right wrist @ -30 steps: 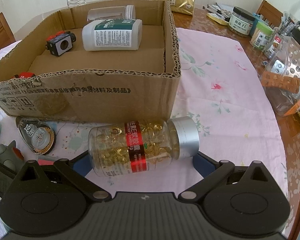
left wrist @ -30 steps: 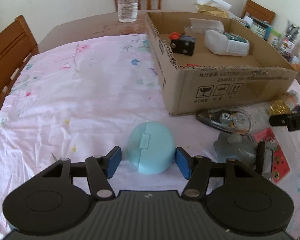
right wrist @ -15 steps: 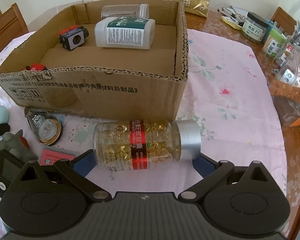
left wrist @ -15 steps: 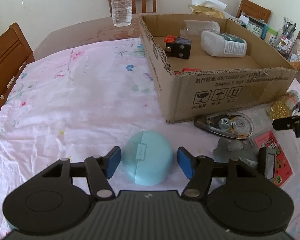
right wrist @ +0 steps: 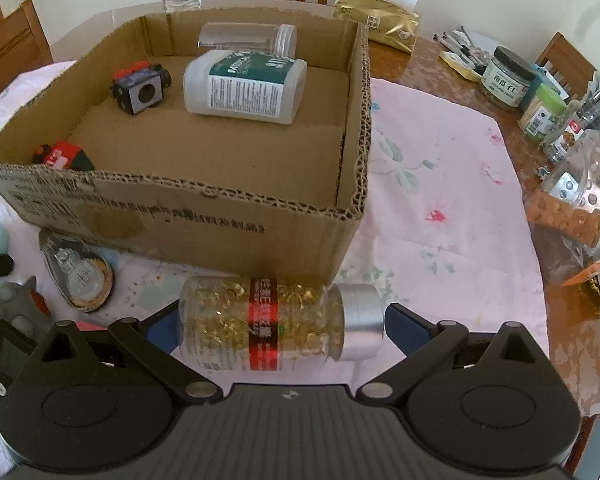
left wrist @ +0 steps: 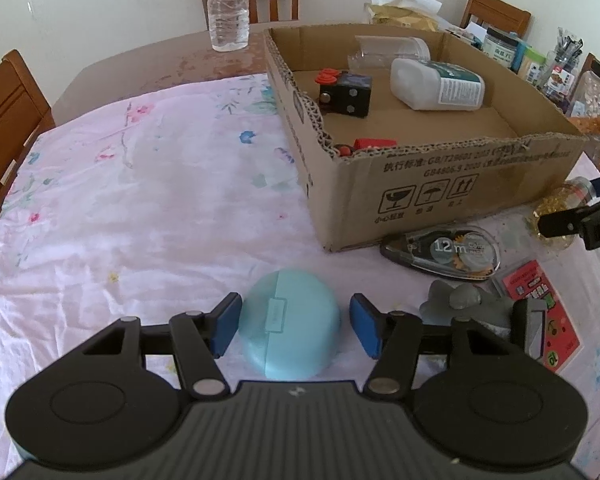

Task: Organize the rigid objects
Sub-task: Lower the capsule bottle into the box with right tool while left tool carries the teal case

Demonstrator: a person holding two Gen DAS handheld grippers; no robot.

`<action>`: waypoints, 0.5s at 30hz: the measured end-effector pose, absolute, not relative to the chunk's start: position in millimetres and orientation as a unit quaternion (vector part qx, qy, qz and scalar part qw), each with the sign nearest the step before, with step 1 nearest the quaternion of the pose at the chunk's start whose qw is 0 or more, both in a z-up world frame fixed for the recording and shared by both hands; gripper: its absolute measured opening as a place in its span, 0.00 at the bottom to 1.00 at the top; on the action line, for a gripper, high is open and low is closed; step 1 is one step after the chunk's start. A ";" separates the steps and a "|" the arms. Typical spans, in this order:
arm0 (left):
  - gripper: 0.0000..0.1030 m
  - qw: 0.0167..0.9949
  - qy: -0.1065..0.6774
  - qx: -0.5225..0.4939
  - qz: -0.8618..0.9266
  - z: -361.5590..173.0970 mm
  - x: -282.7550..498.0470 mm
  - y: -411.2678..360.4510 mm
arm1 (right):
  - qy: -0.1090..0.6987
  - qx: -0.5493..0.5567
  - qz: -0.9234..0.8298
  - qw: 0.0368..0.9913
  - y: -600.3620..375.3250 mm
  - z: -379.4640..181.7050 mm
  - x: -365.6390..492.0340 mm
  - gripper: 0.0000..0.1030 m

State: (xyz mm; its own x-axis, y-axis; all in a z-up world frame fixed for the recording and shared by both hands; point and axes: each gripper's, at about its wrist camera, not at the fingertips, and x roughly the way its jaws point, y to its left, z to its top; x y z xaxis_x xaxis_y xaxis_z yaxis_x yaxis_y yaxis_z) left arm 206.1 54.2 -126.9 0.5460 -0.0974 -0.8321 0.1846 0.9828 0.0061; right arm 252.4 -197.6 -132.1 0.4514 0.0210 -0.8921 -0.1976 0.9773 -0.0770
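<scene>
Rigid objects lie partly inside a cardboard box (left wrist: 452, 184) and partly loose on the table (left wrist: 148, 200), which wears a pink flowered cloth. On the box's near wall, in the left wrist view, are printed "GB/T29601" and three handling pictograms over characters too small to read. Near the box lies a clear tape dispenser (left wrist: 444, 250) marked "12m". Inside the box a white bottle (right wrist: 244, 86) with a teal label lies on its side; its lettering is blurred. A black cube (left wrist: 346, 96) with red knobs sits beside it, and a red item (right wrist: 62, 156) in the near left corner is half hidden by the wall.

The left gripper (left wrist: 292, 326) brackets a pale blue round case (left wrist: 288, 326) on the cloth. Its fingers have just been closing after a brief widening: the left one now meets the case's side, a sliver of gap shows at the right, so it is not yet clamped. The case looks a touch nearer the camera than a second ago.

The right gripper (right wrist: 282, 326) has its fingers at either end of a clear bottle of golden capsules (right wrist: 260, 324), red-banded with a silver cap; whether they press on it cannot be told. Earlier the bottle lay tilted; now it lies level. A grey toy (left wrist: 460, 302) is partly hidden by the left gripper
</scene>
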 end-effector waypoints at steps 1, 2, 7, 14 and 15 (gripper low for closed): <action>0.57 0.877 0.472 0.046 -0.079 -126.7 206.6 53.9 | 0.523 -0.086 0.064 0.846 -197.0 -132.8 253.4 0.99; 0.56 0.876 0.474 0.046 -0.078 -126.4 207.0 53.8 | 0.524 -0.086 0.064 0.845 -196.9 -132.9 253.1 0.96; 0.51 0.874 0.478 0.042 -0.077 -125.6 208.7 56.5 | 0.529 -0.086 0.065 0.842 -195.3 -132.2 253.3 0.93; 0.51 0.868 0.485 0.060 -0.085 -121.6 207.8 58.5 | 0.535 -0.095 0.080 0.836 -196.4 -122.2 248.8 0.93; 0.51 0.867 0.486 0.063 -0.088 -120.4 206.9 58.9 | 0.534 -0.097 0.084 0.836 -197.2 -118.4 247.3 0.93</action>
State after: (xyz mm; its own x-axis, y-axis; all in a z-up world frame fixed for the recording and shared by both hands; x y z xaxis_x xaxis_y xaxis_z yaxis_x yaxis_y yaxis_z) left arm 206.9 58.9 -120.4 0.5123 -0.0916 -0.8539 0.2143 0.9765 0.0239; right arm 247.3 -197.2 -118.4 0.4167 0.0365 -0.9083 -0.2435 0.9671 -0.0729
